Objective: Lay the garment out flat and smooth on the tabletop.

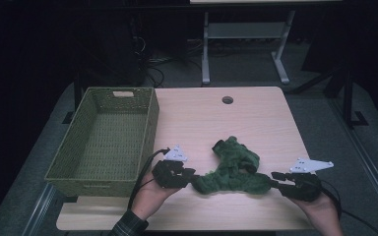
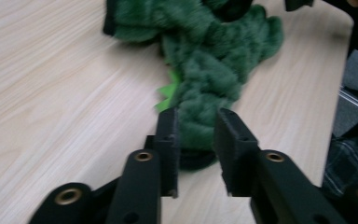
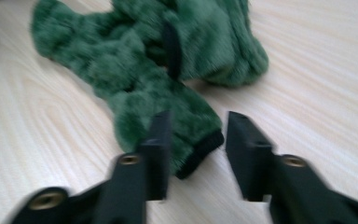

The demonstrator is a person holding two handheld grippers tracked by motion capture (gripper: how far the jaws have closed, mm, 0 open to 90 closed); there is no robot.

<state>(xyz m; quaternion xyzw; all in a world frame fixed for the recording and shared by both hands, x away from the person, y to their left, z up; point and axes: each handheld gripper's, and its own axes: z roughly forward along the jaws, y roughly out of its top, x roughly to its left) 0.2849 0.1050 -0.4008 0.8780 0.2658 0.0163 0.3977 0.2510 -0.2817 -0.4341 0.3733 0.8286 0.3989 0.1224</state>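
Note:
A fuzzy dark green garment [image 1: 234, 167] with black cuffs lies crumpled on the wooden table [image 1: 256, 118], near the front edge. A bright green bit shows on the garment [image 2: 205, 70] in the left gripper view. My left gripper [image 1: 192, 177] is at its left end, where its jaws [image 2: 196, 116] stand a little apart around a sleeve end lying on the table. My right gripper [image 1: 275, 178] is at the other end. Its jaws [image 3: 198, 119] are open, with a black-cuffed sleeve end of the garment [image 3: 144, 70] against the left jaw and a gap before the right one.
A woven green basket [image 1: 150, 128] stands empty on the table's left side, just beyond my left gripper. A round cable hole [image 1: 227, 100] sits near the table's far edge. Table legs and cables are on the dark floor behind.

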